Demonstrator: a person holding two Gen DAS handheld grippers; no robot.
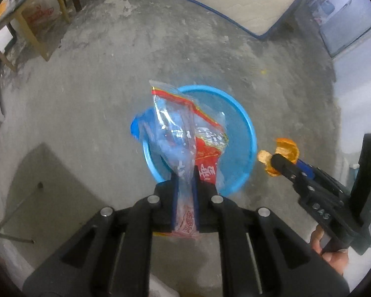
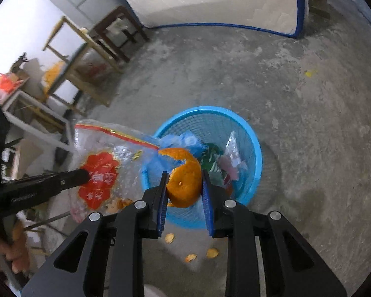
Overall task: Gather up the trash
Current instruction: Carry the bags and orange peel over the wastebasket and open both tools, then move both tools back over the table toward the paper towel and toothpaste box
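A: Blue mesh basket is sitting on the concrete floor. What's it holding?
B: A green wrapper, a clear wrapper and something blue are lying inside. Can't tell more.
A: Left gripper?
B: It's clamping a clear plastic bag with red print, jaws narrow; the bag is hanging over the basket's rim.
A: Right gripper?
B: It's pinching an orange peel above the near rim, jaws partly closed around it.
A: Anything outside the basket?
B: Small peel scraps are lying on the floor just in front of it.
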